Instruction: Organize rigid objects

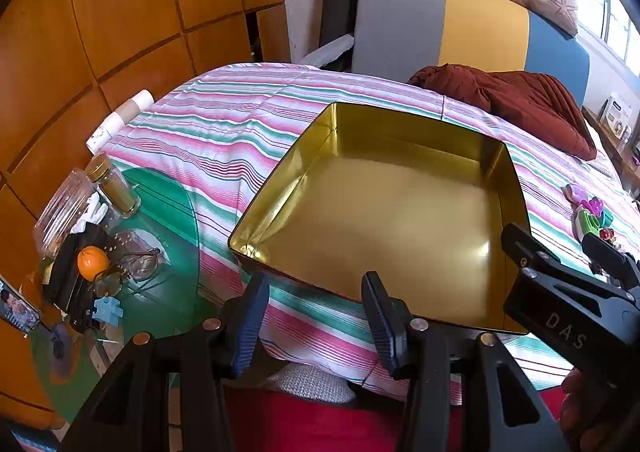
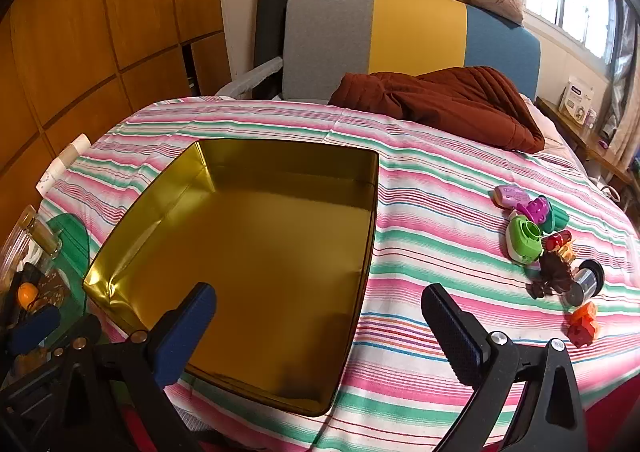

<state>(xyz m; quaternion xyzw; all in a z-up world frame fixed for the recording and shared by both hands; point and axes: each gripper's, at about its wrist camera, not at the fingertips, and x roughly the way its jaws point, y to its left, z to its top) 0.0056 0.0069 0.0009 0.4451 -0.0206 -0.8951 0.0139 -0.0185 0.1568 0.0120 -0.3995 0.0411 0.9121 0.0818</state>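
Here, the small toys are seen clustered on the bed, right of the empty gold tin. The right gripper, jaws wide apart and empty, is nearer than the half-open, empty left gripper.

"DAS" on right tool
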